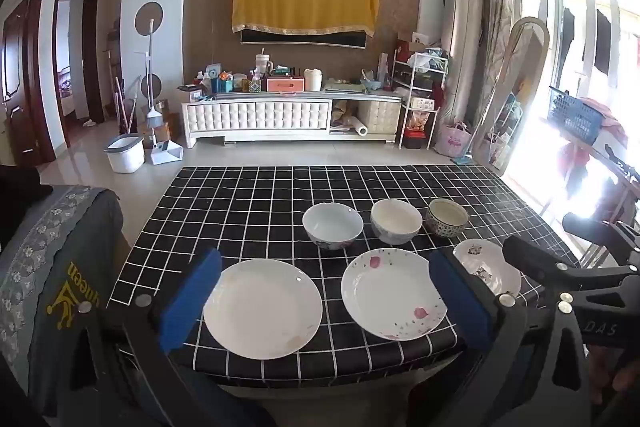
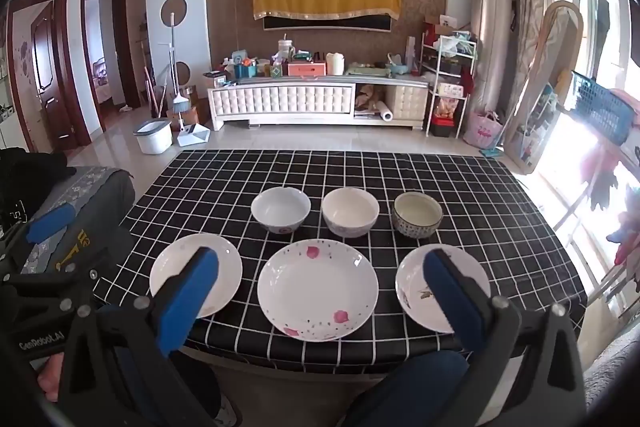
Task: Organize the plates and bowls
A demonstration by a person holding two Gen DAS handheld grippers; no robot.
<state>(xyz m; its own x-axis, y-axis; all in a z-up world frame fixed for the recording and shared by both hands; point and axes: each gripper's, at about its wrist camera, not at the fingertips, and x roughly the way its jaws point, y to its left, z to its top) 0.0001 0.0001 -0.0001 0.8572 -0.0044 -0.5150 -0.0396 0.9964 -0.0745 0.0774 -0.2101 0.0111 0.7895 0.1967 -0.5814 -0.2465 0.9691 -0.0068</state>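
Three plates lie in a front row on the black checked table (image 2: 460, 187): a plain white plate (image 1: 262, 307) (image 2: 180, 267) at left, a pink-petal plate (image 1: 394, 293) (image 2: 318, 289) in the middle, a small patterned plate (image 1: 486, 265) (image 2: 416, 283) at right. Behind them stand a white bowl (image 1: 333, 225) (image 2: 281, 209), a cream bowl (image 1: 396, 221) (image 2: 350, 211) and a dark patterned bowl (image 1: 447, 217) (image 2: 418, 215). My left gripper (image 1: 324, 303) is open and empty above the front edge. My right gripper (image 2: 320, 297) is open and empty, framing the petal plate.
A grey embroidered cushion (image 1: 52, 267) sits left of the table. A TV cabinet (image 2: 316, 99) with clutter stands across the floor. A mirror (image 2: 548, 79) and blue basket (image 2: 600, 107) are at right by the window.
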